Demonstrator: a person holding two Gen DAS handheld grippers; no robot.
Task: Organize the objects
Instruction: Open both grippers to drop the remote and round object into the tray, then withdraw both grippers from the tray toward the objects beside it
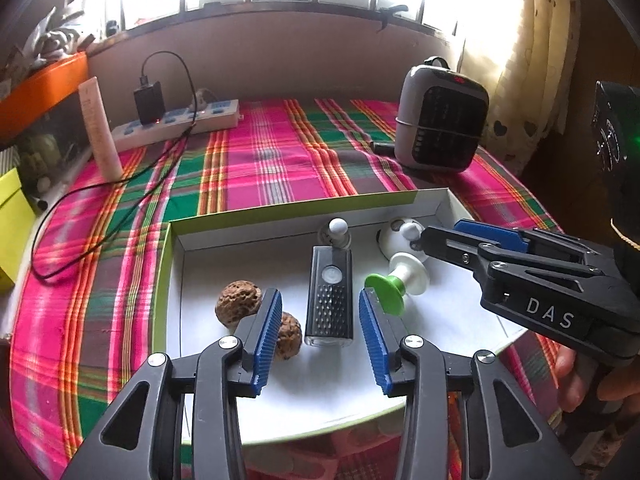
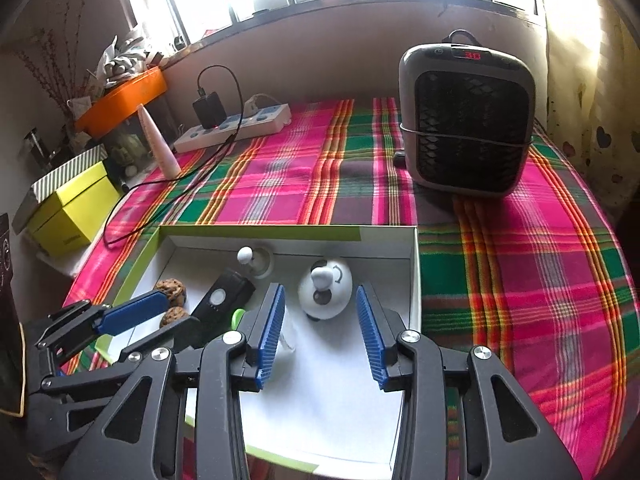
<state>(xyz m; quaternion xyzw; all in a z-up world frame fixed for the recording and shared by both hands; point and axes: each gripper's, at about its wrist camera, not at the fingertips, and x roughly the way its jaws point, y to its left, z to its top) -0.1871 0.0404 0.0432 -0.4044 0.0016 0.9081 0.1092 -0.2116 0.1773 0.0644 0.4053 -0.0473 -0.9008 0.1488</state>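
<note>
A shallow white box with a green rim (image 1: 280,211) (image 2: 280,233) lies on the plaid cloth. It holds two brown walnuts (image 1: 238,302) (image 2: 172,290), a black flashlight (image 1: 329,300) (image 2: 222,300), a white-and-green plunger piece (image 1: 394,280), a small white knob piece (image 1: 338,232) (image 2: 252,260) and a white round panda-like toy (image 1: 400,236) (image 2: 325,292). My left gripper (image 1: 318,336) is open above the flashlight. My right gripper (image 2: 320,332) is open just in front of the panda toy; it also shows in the left wrist view (image 1: 424,240).
A grey fan heater (image 1: 440,120) (image 2: 466,120) stands at the back right. A power strip with a charger and black cable (image 1: 176,124) (image 2: 232,128) and a white tube (image 1: 100,132) (image 2: 158,144) are at the back left. Yellow-green box (image 2: 68,208) at left.
</note>
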